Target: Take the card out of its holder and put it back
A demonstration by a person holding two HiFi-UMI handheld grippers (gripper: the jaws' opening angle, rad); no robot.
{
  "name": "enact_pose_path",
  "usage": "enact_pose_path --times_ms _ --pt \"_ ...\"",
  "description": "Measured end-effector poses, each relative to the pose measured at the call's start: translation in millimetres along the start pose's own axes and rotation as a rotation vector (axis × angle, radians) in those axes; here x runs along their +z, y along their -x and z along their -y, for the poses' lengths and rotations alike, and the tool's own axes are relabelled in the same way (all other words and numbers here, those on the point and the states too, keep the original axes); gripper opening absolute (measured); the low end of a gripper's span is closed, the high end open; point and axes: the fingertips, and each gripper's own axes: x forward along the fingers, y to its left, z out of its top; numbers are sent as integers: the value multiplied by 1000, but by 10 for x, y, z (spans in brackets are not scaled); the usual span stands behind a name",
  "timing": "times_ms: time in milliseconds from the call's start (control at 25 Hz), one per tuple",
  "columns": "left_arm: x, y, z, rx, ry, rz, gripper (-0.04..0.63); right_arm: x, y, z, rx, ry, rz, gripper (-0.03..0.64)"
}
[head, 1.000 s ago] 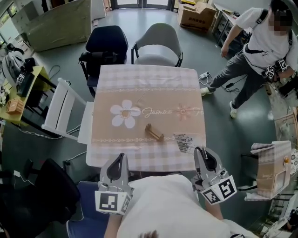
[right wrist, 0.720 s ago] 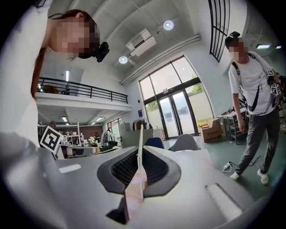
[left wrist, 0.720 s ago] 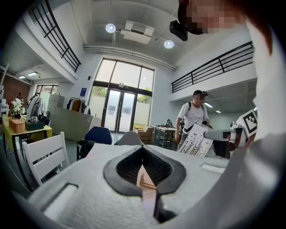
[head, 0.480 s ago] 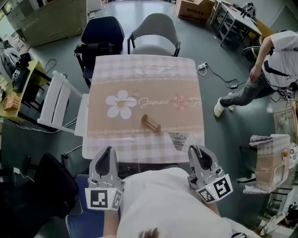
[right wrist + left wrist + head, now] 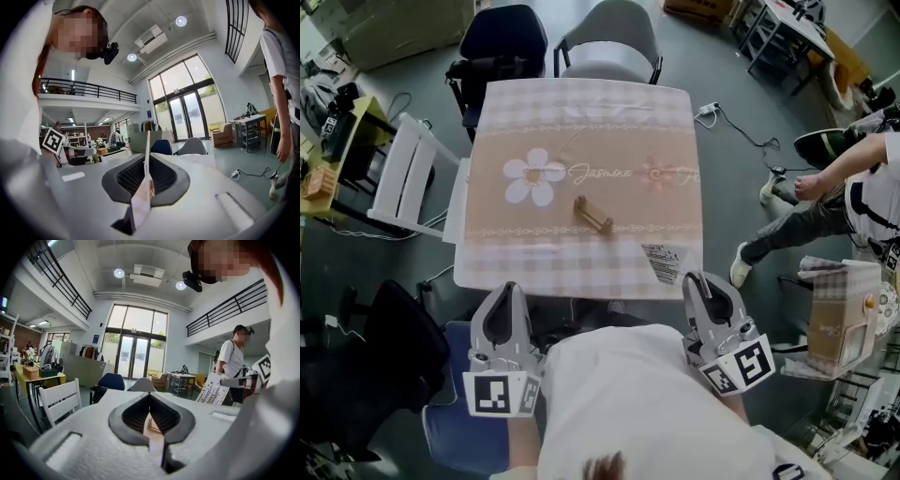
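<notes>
The left gripper (image 5: 508, 289) and right gripper (image 5: 702, 281) with its card (image 5: 667, 263) have drawn back off the table (image 5: 581, 112) (bystander (image 5: 848, 192) walked rightward).

A checked cloth with a white flower print (image 5: 530, 178) covers the surface (image 5: 581, 122). At its far edge stand a dark blue chair (image 5: 502, 33) and a grey chair (image 5: 609, 33). A white slatted chair (image 5: 408, 178) stands along its left side, with a yellow desk (image 5: 333, 150) beyond it. A black office chair (image 5: 384, 356) sits lower left. At right, a person (image 5: 853, 202) strides across the grey floor (image 5: 741, 187).
</notes>
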Motion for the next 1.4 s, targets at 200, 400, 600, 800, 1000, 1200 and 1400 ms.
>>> enact_pose_path --times_ms 200,400,600,800,1000,1200,1400 --pt "-9 125 276 2 2 -7 2 -77 245 57 9 -17 -23 18" --pt "-93 303 538 7 8 -22 2 -188 453 68 36 -36 -40 18" --pt "-199 415 676 18 20 -35 2 -319 562 79 50 -63 -59 18" --pt "-144 406 707 -7 2 -31 2 -261 611 95 21 -66 -39 18" --pt "-96 352 633 -31 -3 -39 2 -283 567 39 -5 -70 -55 18" --pt "-107 355 566 -45 5 -51 2 -333 560 -58 -15 -78 -75 18" --pt "-116 370 542 -46 12 -49 2 -310 545 -83 -17 -74 -66 18"
